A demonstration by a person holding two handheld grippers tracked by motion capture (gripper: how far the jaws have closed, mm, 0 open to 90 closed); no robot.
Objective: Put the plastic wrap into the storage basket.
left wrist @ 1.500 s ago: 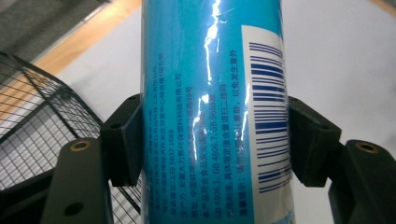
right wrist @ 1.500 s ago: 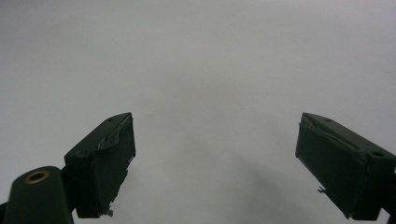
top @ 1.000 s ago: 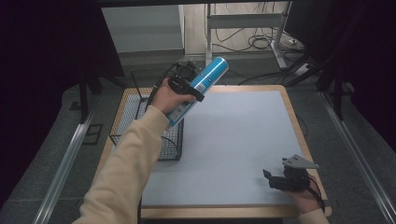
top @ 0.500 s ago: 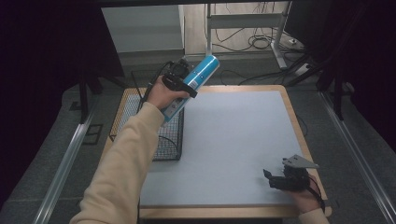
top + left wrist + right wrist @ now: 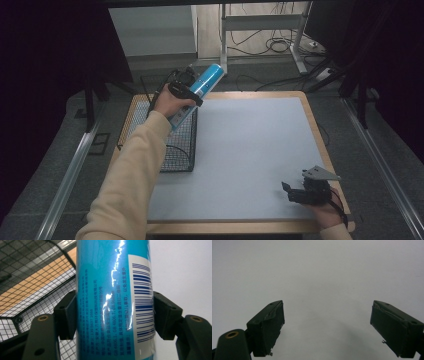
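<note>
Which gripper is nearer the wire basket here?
Left. The left gripper, clamped on the blue can, is held above the wire basket; the right gripper rests open at the table's near right corner.

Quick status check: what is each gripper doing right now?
Left gripper: closed on the blue can, above the wire basket.
Right gripper: open, holding nothing, over the table.

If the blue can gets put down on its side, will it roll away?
Probably. The can is a smooth round tube, so on the flat table it would likely roll. Its glossy skin looks slippery, though the left gripper holds it firmly, so it seems stiff. Inside the wire basket the walls should stop it.
</note>
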